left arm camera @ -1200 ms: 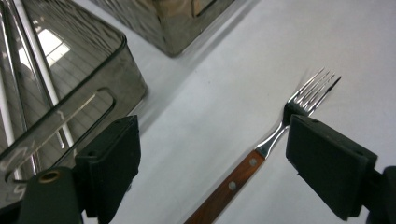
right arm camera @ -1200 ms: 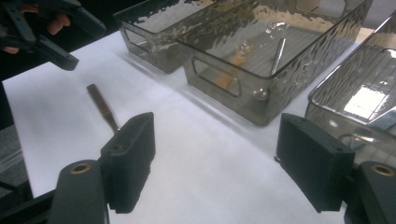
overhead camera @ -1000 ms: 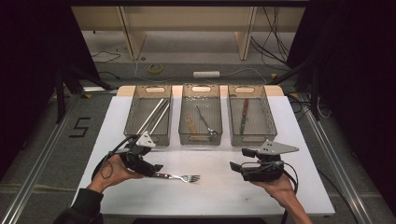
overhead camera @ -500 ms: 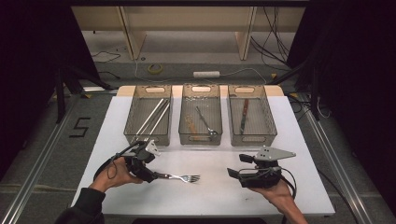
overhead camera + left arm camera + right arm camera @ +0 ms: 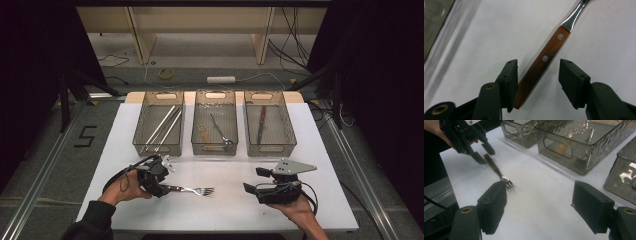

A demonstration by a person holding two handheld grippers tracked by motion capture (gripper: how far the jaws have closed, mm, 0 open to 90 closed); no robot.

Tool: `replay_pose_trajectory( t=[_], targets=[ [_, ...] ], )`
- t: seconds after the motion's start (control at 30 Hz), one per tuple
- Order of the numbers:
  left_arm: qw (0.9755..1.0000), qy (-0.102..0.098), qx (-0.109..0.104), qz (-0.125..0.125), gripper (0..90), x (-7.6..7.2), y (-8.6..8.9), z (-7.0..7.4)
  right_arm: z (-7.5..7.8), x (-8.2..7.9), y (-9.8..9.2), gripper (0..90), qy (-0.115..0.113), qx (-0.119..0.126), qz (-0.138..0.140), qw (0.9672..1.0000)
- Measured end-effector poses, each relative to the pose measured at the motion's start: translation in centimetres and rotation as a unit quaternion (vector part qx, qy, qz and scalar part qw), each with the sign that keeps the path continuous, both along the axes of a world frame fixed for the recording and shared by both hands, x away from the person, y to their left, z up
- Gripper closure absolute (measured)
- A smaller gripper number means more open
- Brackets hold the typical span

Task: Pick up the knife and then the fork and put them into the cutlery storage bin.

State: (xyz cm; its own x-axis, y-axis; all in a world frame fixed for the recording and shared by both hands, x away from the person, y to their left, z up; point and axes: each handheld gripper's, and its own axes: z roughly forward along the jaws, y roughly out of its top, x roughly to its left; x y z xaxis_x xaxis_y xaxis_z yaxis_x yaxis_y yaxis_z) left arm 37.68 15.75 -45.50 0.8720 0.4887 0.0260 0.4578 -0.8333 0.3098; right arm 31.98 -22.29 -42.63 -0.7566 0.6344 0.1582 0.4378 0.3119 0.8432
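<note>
Black jaws of the left tool straddle the wooden handle of the fork; they have just been closing, one pad at the handle's end and the other still clear of it, so nothing is gripped yet. In the high view the left tool sits low over the fork, which lies flat on the desk with its steel tines pointing toward the right tool. That one hovers well apart, jaws wide and empty. Beyond them stand three smoky plastic bins: the left bin with long metal rods, the middle bin with a fork, the right bin with a dark-handled knife. Nothing lies between fork and bins. White sheet covers the desk; grey floor, cables and a tape roll lie behind.
</note>
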Motion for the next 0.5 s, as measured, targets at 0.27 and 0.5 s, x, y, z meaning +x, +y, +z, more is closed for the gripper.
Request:
replay_pose_trajectory(
  t=[0.27,0.5],
  targets=[
    [0.9998,0.008,0.012,-0.01,55.5,0.13,-0.26,-0.5,-0.07,0.0,0.09,28.7,0.001,-0.003,0.001,1.0],
    [0.9996,0.013,0.021,-0.016,60.1,0.02,-0.61,-0.84,-0.08,0.01,0.16,28.7,0.001,-0.004,0.002,1.0]
  ],
)
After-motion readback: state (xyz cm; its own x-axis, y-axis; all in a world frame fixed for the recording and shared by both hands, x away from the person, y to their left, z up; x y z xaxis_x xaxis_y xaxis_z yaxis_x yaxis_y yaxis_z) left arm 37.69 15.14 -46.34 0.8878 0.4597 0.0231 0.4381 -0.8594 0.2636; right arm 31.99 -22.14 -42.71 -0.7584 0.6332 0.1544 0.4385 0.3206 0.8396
